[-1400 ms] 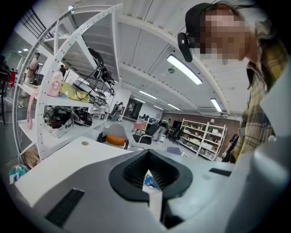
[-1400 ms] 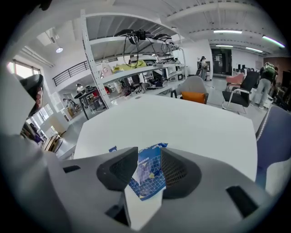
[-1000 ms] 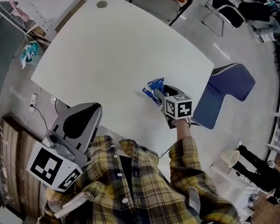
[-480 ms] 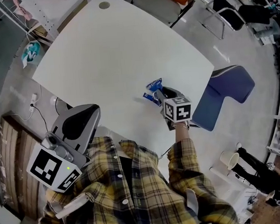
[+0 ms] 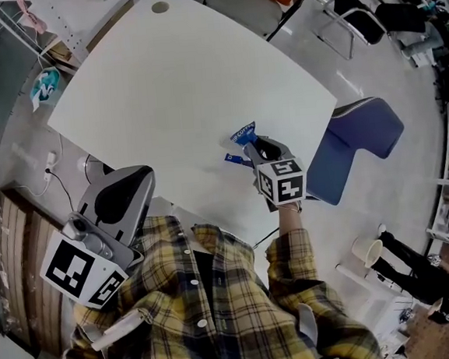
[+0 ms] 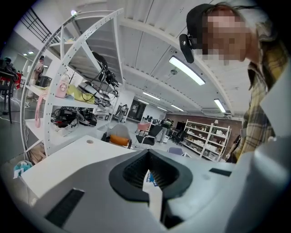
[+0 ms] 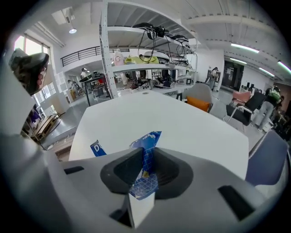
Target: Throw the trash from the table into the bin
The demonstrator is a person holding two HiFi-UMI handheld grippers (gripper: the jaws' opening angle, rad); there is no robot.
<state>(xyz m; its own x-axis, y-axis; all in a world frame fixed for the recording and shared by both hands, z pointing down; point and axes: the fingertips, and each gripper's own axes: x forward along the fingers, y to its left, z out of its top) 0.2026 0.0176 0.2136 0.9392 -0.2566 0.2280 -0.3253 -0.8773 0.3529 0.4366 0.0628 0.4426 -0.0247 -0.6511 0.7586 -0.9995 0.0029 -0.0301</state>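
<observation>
Right tongs (image 7: 144,169), jaws just closing, clamped on blue wrapper (image 7: 146,154).
Wrapper pinched upright between the pads, over white table (image 5: 162,86) near its right edge; left tongs (image 6: 148,158) together, empty, beside the table's near side.

Crumpled blue wrapper (image 7: 146,151) between the jaws

The bench (image 5: 178,93) gives a broad open white top running away to its far and left edges, and only the blue wrapper (image 5: 242,134) interrupts it, near the right front edge. A blue chair (image 5: 361,135) sits just beside the right edge and narrows the way along that side, while a pale chair (image 7: 198,94) stands close beyond the far edge. To the left a white shelving rack (image 7: 105,50) rises near the bench, and a cable (image 5: 54,158) trails over the floor there.
</observation>
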